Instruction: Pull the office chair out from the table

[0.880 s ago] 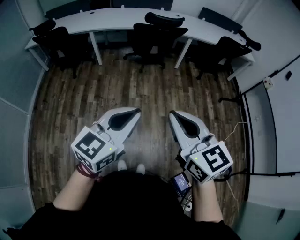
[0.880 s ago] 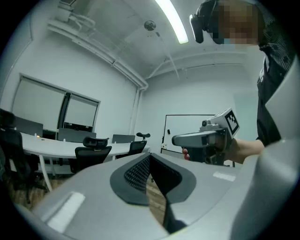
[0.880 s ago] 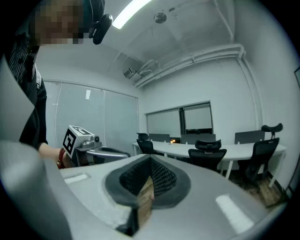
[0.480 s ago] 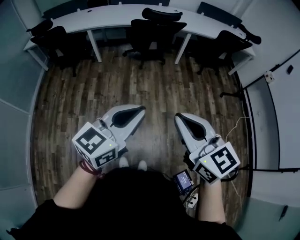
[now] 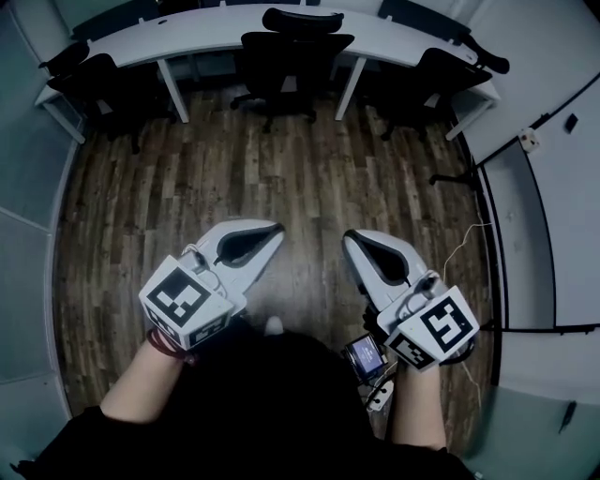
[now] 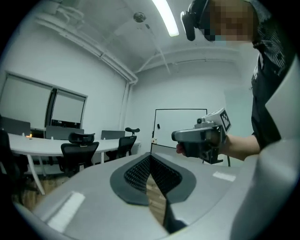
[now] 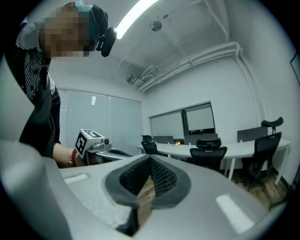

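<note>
Standing on the wood floor (image 5: 309, 169), both tools held out in front of me, lower half of the head view.

Left gripper (image 5: 276, 226) – jaws closed tip to tip, nothing between them. In its own view the ribbed pads (image 6: 140, 171) meet at the front, and only a sliver of floor shows through the gap behind them. Marker cube (image 5: 185, 302) sits lower left, over my wrist.

Right gripper (image 5: 349, 236) – same state: jaws together, empty. Its view shows the pads (image 7: 161, 177) meeting at the tip.

The two tips lie apart from each other, side by side, both aimed toward the top of the frame.

Office chair (image 5: 291, 54) – top centre of the head view, well apart from both grippers. It is black, its back turned toward me, pushed in against the curved white table (image 5: 211, 37); the headrest (image 5: 302, 19) overlaps the tabletop edge. It also shows at left of centre in the left gripper view and right of centre in the right gripper view.

Two more black chairs (image 5: 89, 80) flank it at the upper left and upper right, also at the table.

Whiteboard (image 6: 180, 125) stands on the far wall in the left gripper view.
</note>
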Demonstrator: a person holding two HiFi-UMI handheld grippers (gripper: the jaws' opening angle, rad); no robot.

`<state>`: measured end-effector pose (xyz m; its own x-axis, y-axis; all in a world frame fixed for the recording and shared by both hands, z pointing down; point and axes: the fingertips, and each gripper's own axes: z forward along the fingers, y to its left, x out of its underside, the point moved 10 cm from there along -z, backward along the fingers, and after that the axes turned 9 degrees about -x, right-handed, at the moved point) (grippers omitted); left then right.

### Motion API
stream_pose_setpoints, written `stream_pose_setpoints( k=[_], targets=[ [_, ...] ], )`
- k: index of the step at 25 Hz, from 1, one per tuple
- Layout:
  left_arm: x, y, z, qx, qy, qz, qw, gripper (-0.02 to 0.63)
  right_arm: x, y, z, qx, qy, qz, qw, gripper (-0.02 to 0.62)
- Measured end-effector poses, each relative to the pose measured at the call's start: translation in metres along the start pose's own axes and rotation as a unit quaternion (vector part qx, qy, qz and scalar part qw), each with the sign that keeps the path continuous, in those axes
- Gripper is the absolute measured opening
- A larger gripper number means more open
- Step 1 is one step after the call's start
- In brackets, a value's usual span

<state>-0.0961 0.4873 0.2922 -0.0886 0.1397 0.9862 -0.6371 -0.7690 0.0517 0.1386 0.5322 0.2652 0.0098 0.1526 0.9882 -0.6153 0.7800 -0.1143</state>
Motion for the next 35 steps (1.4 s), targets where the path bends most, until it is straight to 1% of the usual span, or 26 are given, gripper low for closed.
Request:
stream_pose_setpoints(
  k=[2, 6, 9, 11, 13, 15, 17, 21, 22, 24, 26, 29, 33, 35],
  targets=[
    [-0.001, -0.004, -0.001, -0.004, -0.011, -0.018, 0.9998, 0.0, 0.004, -0.002, -0.011, 0.001, -0.005, 0.01, 1.0, 0.0],
    [-0.004, -0.007, -0.001, -0.012, -0.018, -0.02, 0.9996, 0.002, 0.007, -0.008, -0.024, 0.005, -0.016, 0.024, 1.0, 0.0],
    [-0.009, 0.002, 0.0, -0.022, -0.027, -0.035, 0.9988, 0.002, 0.009, -0.012, -0.018, -0.001, -0.024, 0.034, 0.999, 0.0],
    [-0.012, 0.008, 0.001, -0.027, -0.031, -0.046, 0.9981, 0.002, 0.007, -0.015, -0.013, -0.006, -0.043, 0.051, 0.998, 0.0],
    [-0.015, 0.013, 0.003, -0.027, -0.033, -0.046, 0.998, 0.002, 0.004, -0.018, -0.008, -0.008, -0.056, 0.055, 0.997, 0.0],
    [-0.019, 0.018, 0.007, -0.025, -0.034, -0.042, 0.9982, 0.002, 0.002, -0.023, -0.004, 0.001, -0.047, 0.041, 0.998, 0.0],
    [-0.023, 0.027, 0.015, -0.024, -0.035, -0.034, 0.9985, 0.0, -0.002, -0.03, 0.0, 0.003, -0.047, 0.04, 0.998, 0.0],
    [-0.027, 0.054, 0.031, -0.021, -0.03, 0.011, 0.9993, 0.002, -0.009, -0.046, 0.013, -0.002, -0.047, 0.035, 0.998, 0.0],
    [-0.026, 0.063, 0.034, -0.022, -0.028, 0.01, 0.9993, 0.002, -0.011, -0.05, 0.017, -0.003, -0.046, 0.034, 0.998, 0.0],
    [-0.025, 0.084, 0.04, -0.026, -0.028, -0.012, 0.9992, 0.002, -0.014, -0.06, 0.028, -0.003, -0.045, 0.035, 0.998, 0.0],
    [-0.026, 0.103, 0.049, -0.032, -0.03, -0.022, 0.9988, 0.002, -0.016, -0.072, 0.041, -0.001, -0.043, 0.038, 0.998, 0.0],
    [-0.03, 0.129, 0.06, -0.031, -0.032, -0.019, 0.9988, 0.002, -0.019, -0.089, 0.067, 0.003, -0.045, 0.043, 0.998, 0.0],
    [-0.038, 0.171, 0.071, -0.022, -0.035, -0.023, 0.9989, 0.002, -0.03, -0.106, 0.11, 0.002, -0.038, 0.038, 0.999, 0.0],
    [-0.04, 0.193, 0.078, -0.023, -0.028, -0.009, 0.9993, 0.002, -0.036, -0.116, 0.132, 0.001, -0.033, 0.036, 0.999, 0.0]
  ],
)
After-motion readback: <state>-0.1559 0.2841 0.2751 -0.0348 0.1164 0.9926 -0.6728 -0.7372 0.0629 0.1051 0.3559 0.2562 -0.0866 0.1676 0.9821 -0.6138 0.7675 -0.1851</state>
